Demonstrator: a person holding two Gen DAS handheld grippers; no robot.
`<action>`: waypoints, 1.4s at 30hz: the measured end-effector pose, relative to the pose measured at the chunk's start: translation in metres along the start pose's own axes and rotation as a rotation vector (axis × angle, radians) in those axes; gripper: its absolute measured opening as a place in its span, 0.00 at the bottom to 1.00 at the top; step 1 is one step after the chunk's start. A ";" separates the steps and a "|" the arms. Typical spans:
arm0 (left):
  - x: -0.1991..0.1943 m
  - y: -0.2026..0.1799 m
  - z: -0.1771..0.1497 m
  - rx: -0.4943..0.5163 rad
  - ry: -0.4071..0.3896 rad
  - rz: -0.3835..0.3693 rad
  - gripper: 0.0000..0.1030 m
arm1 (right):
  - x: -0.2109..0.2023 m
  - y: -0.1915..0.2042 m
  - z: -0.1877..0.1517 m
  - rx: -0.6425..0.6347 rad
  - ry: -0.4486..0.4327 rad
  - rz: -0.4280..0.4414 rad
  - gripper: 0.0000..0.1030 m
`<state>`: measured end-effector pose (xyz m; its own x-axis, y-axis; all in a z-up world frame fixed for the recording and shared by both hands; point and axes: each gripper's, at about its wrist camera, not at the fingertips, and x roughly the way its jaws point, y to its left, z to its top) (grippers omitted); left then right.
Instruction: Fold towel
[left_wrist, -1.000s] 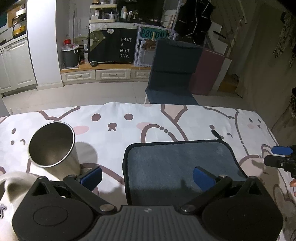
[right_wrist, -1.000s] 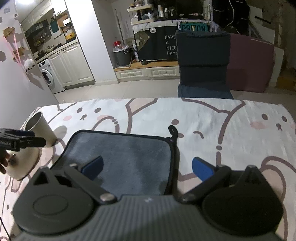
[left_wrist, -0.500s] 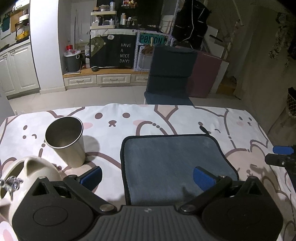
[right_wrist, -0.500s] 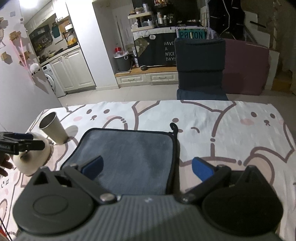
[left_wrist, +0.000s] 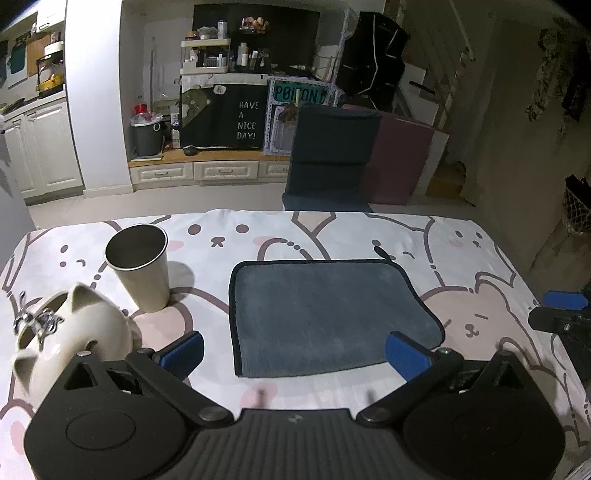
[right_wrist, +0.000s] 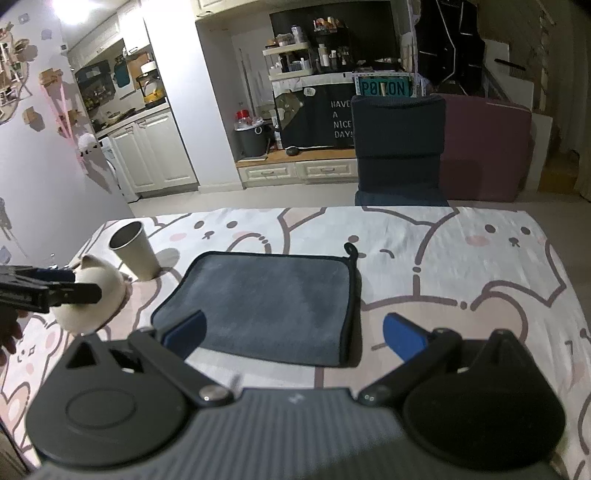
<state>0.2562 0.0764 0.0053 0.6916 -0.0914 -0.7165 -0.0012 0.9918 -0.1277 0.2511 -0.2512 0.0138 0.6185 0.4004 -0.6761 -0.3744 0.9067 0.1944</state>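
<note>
- Towel (left_wrist: 325, 314) lies flat on the tablecloth (left_wrist: 461, 266), grey with a dark piped edge and a little hang loop (right_wrist: 351, 248) at its far right corner. It looks already doubled over, with the stacked edges showing on the right side in the right wrist view.
- Left gripper (left_wrist: 295, 350) is spread wide with nothing between the fingers. The towel's near edge sits just ahead of and between the blue pads (left_wrist: 184, 349), not touching either one.
- Right gripper (right_wrist: 295, 334) is also wide open and empty. Its left pad (right_wrist: 186, 330) overlaps the towel's near left corner in the picture; can't tell if it's actually touching. Its right pad is over bare cloth, beside the towel's right edge.
- Left of the left gripper's fingers it's crowded: a cat-shaped jar (left_wrist: 70, 332) right next to the left pad, and a cup (left_wrist: 142, 266) standing upright just past it. The cup is near the towel's left edge but there's a clear strip of cloth between them.
- Right of the towel there's lots of open cloth, all the way to the table edge.
- Beyond the far edge of the towel there's a band of free cloth too, then the table ends and a dark chair (left_wrist: 332, 147) sits behind it.
- Strip of bare cloth between the towel's near edge and both gripper bodies.
</note>
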 end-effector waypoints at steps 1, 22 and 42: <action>-0.004 0.000 -0.002 -0.004 -0.003 0.001 1.00 | -0.004 0.000 -0.002 0.000 -0.006 0.000 1.00; -0.085 -0.026 -0.057 0.049 -0.068 0.061 1.00 | -0.064 0.027 -0.048 -0.047 -0.058 0.008 1.00; -0.121 -0.050 -0.106 0.119 -0.085 0.050 1.00 | -0.101 0.044 -0.094 -0.061 -0.052 0.007 1.00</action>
<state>0.0962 0.0286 0.0260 0.7515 -0.0391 -0.6586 0.0455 0.9989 -0.0074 0.1068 -0.2645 0.0239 0.6502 0.4149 -0.6365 -0.4194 0.8945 0.1547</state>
